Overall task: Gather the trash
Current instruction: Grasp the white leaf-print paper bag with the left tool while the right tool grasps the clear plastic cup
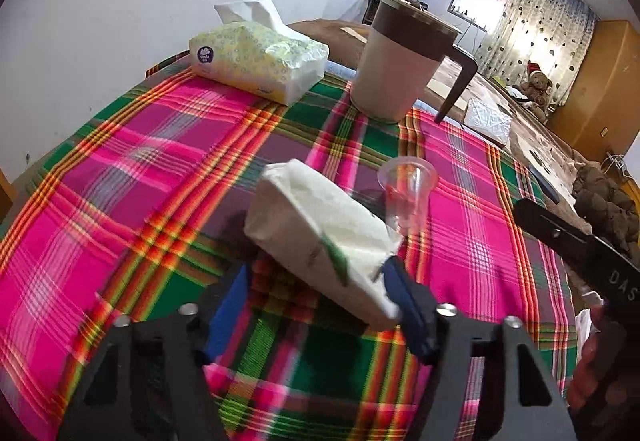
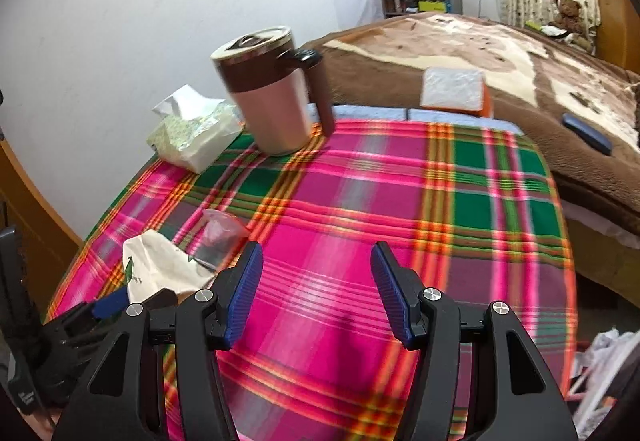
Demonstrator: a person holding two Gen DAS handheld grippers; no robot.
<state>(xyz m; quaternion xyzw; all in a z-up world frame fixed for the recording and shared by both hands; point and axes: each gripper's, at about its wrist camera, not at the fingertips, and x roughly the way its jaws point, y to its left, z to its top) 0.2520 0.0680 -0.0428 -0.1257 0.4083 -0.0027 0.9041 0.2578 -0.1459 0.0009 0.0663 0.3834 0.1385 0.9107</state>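
Napkin (image 1: pixel 320 237) sitting crumpled on plaid-covered counter (image 1: pixel 132 169), touching plastic cup (image 1: pixel 408 189); left gripper (image 1: pixel 316 293) fingers straddling its near end, grip uncertain. Right gripper (image 2: pixel 316 289) fingers spread, empty, hovering for cup.

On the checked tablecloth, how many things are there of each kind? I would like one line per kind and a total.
Tissue packs: 2, the yellow-patterned pack at the back and the white pack between the left gripper's fingers
Lidded mugs: 1
Clear plastic cups: 1
Total: 4
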